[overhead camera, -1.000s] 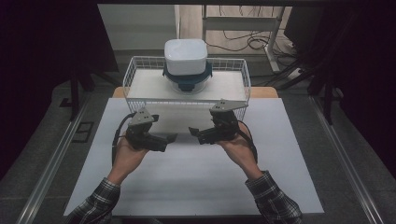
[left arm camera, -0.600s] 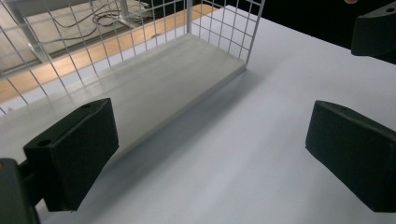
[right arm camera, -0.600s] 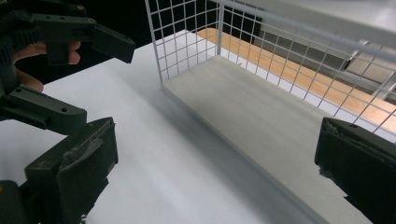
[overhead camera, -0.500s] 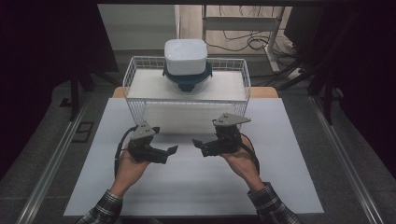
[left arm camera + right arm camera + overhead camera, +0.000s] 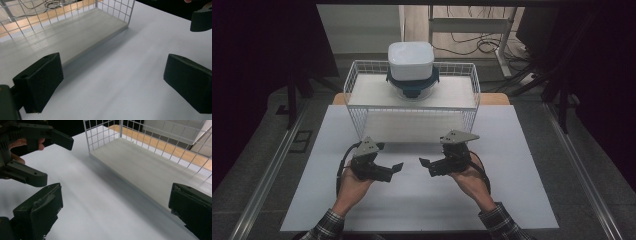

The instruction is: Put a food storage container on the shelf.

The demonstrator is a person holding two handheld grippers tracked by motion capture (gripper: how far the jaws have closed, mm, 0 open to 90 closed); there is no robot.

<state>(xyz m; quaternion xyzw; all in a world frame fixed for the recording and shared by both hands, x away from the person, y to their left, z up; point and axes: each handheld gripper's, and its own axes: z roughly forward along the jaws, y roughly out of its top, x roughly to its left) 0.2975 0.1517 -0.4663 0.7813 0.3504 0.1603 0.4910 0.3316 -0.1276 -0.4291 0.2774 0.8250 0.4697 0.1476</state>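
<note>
- The white container with its dark teal lid underneath sits upside down in the wire basket, at the middle of its far side, apparently resting on the pale board that floors the basket.
- The basket stands at the far edge of the white bench; its near wall is just beyond the 2 tongs.
- The left tongs hover low over the bench in front of the basket, jaws wide apart with nothing between them; the left gripper view looks past its 2 black pads at bare bench and the basket's near corner.
- The right tongs are level with them, well open and empty too; the right gripper view shows bare bench and the basket floor between its pads.
- The 2 tongs point inward at each other, close together but apart, near the middle of the bench.
- The person's left hand and right hand come in from the near edge, sleeves just in view.
- Progress, as I judge it: the container is untouched and well away from both tongs, so the work on it has not begun. The reach into the basket, the grasp and any lift or move are all left to do.
</note>
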